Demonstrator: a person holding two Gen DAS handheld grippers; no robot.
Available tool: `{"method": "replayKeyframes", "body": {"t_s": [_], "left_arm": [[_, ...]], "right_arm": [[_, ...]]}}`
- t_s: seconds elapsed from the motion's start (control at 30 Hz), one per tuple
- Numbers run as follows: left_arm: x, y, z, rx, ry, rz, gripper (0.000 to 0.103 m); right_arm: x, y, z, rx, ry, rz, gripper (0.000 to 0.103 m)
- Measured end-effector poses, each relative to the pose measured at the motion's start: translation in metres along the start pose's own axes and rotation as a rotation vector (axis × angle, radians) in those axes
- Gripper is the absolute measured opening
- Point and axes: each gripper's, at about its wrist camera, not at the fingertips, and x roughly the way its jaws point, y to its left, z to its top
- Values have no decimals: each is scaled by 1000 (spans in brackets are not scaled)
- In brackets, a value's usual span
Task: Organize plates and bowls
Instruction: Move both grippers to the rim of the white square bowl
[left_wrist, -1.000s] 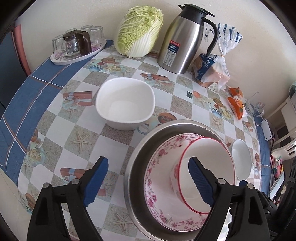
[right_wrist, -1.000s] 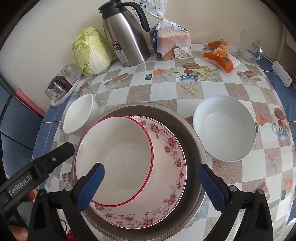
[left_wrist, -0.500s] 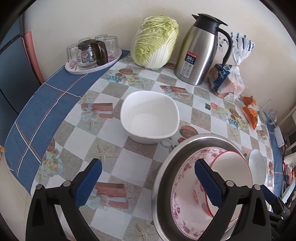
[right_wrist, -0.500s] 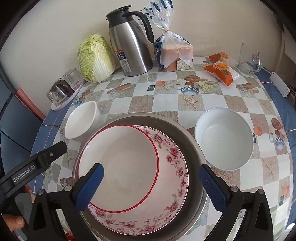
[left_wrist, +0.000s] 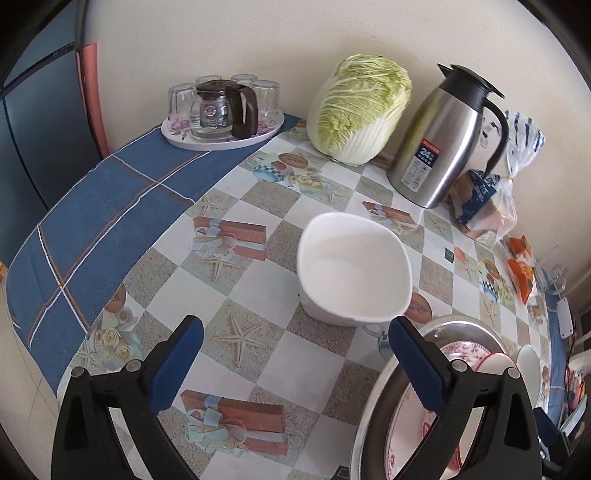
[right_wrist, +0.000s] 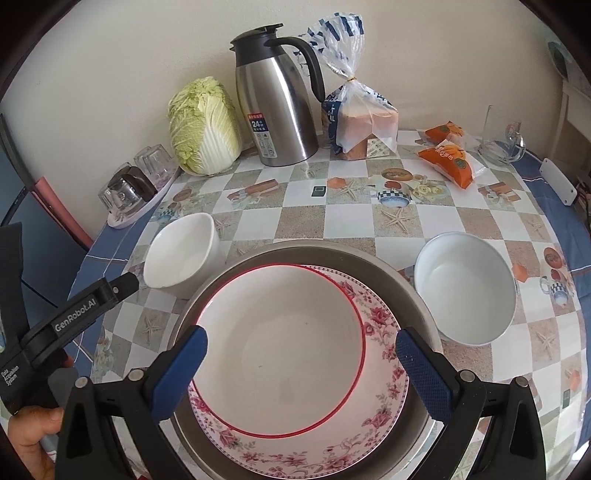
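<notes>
A steel basin holds a floral plate with a red-rimmed white bowl nested on it. A small squarish white bowl stands left of the basin; it also shows in the right wrist view. A round white bowl stands right of the basin. My left gripper is open and empty, just short of the squarish bowl. My right gripper is open and empty above the red-rimmed bowl.
At the back by the wall stand a napa cabbage, a steel thermos jug, a bagged bread loaf, orange snack packs and a tray with glasses and a glass pot. The table edge curves at left.
My left gripper has swung left, away from the basin, and now faces the squarish white bowl. My right gripper has drawn back slightly above the nested bowl. Both stay open.
</notes>
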Motion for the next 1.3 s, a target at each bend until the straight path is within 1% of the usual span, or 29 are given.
{"method": "replayKeyframes", "body": {"t_s": [0.07, 0.2, 0.27, 0.4, 0.5, 0.57, 0.6, 0.7, 0.8, 0.87, 0.97, 1.03, 1.1, 1.17, 1.27, 1.3], "left_arm": [[2, 2, 2, 5, -4, 14, 100], [8, 4, 6, 14, 1, 20, 100], [10, 5, 7, 18, 6, 29, 100], [17, 5, 10, 32, 28, 23, 100], [19, 7, 14, 37, 22, 20, 100], [19, 9, 16, 29, 17, 8, 100], [20, 11, 17, 22, 16, 3, 100], [24, 17, 21, -2, 13, -12, 100], [27, 24, 24, -38, 2, 6, 100], [30, 28, 27, -58, 5, -13, 100], [35, 32, 31, -76, 16, -34, 100], [40, 33, 34, -89, 41, -56, 100], [43, 35, 36, -117, 49, -81, 100], [46, 33, 39, -118, 54, -87, 100], [51, 29, 41, -108, 63, -92, 100], [53, 29, 42, -110, 66, -96, 100]], "right_arm": [[2, 6, 0, -16, 7, -14, 103], [1, 15, 4, -12, 18, -4, 103], [0, 21, 9, -16, 21, -2, 103], [-2, 34, 24, -9, 29, 39, 103], [-3, 44, 34, -17, 29, 21, 103], [-1, 51, 40, -24, 39, -7, 103], [1, 53, 43, -24, 46, -7, 103], [9, 56, 52, -1, 73, 8, 103], [21, 54, 63, 57, 124, 23, 103], [28, 54, 71, 66, 146, 12, 103], [34, 53, 83, 74, 148, -4, 103], [37, 52, 91, 81, 148, -10, 103], [41, 54, 96, 69, 151, -21, 103], [45, 59, 100, 41, 158, -40, 102], [54, 67, 103, 10, 167, -66, 97], [57, 70, 104, 1, 171, -72, 93]]}}
